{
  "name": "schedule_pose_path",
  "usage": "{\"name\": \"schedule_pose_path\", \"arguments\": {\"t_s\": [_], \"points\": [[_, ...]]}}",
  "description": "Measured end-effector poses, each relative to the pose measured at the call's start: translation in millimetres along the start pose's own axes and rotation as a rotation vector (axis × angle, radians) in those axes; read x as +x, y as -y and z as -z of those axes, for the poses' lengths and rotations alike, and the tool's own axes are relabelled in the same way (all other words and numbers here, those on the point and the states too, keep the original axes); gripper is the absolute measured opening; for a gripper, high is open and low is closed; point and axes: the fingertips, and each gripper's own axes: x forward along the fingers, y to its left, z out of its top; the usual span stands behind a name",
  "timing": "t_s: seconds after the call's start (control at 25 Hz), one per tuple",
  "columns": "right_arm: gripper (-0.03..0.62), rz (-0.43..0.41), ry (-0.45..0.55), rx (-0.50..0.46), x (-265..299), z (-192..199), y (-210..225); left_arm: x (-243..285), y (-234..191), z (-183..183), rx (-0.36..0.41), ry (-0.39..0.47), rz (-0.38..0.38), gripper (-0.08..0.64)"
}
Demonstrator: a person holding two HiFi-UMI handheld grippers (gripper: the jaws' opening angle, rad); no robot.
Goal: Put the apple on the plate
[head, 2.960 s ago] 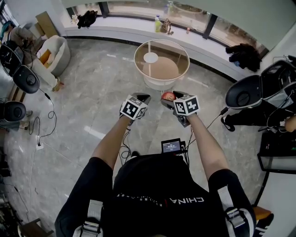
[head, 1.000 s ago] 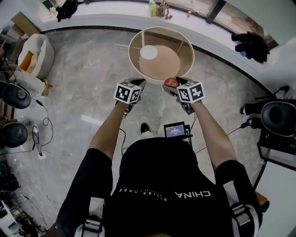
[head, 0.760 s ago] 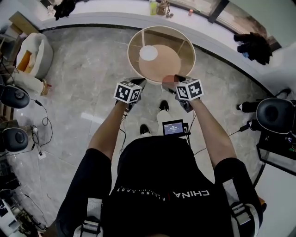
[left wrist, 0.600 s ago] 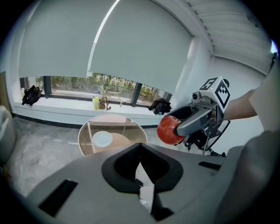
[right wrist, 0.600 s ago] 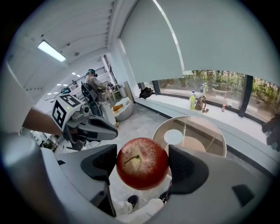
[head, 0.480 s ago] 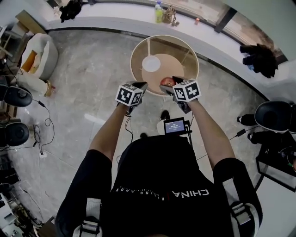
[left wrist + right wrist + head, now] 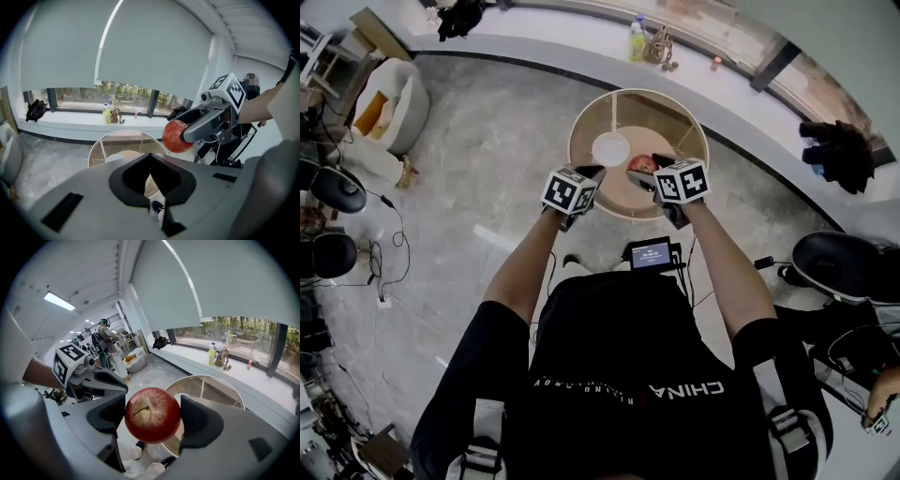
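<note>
Since a few seconds back the person has walked right up to the round table [image 7: 695,123], so both grippers now hang over its near edge instead of over bare floor.

Head view: the table has a see-through glass top in a pale wooden hoop, with a tan shelf underneath. A small white plate [image 7: 610,148] sits left of centre on it. The right gripper [image 7: 643,172] holds the apple [image 7: 646,165] in the air just right of the plate, not on it yet. The left gripper [image 7: 592,173] is just beside it, on the plate's near side. Glossy grey marble-look floor [image 7: 487,122], a yellow bottle [image 7: 637,25] on the far window ledge, and a black chair [image 7: 834,267] off to the right.

Left gripper view: its jaws are together with nothing between them [image 7: 150,161]. Past them are the table rim [image 7: 101,143] and the apple [image 7: 175,137], round and red.

Right gripper view: the dark padded jaws are clamped on the apple [image 7: 152,415], one on each side. It's shiny red with pale speckles, a yellowish patch round the brown stem. The table's hoop [image 7: 220,380] curves behind it, nothing in the way.
</note>
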Motion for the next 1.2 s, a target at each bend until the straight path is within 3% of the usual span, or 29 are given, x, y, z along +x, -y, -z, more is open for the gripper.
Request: {"name": "schedule_pose_path", "arguments": {"t_s": [0.4,0.88,1.2], "points": [[0.365,0.044,0.049,0.035,25.8,-35.9,-13.3,-12.1,-44.7,-19.7,0.044,0.02,0.03,0.017],[0.365,0.083,0.05,0.05,23.2,-34.7,-2.8,-2.2,-48.2,-18.3,0.049,0.009,0.048,0.017],[0.365,0.044,0.001,0.019,29.0,-15.9,38.6,42.4,-42.3,-23.1,-0.033,-0.012,0.011,0.017]]}}
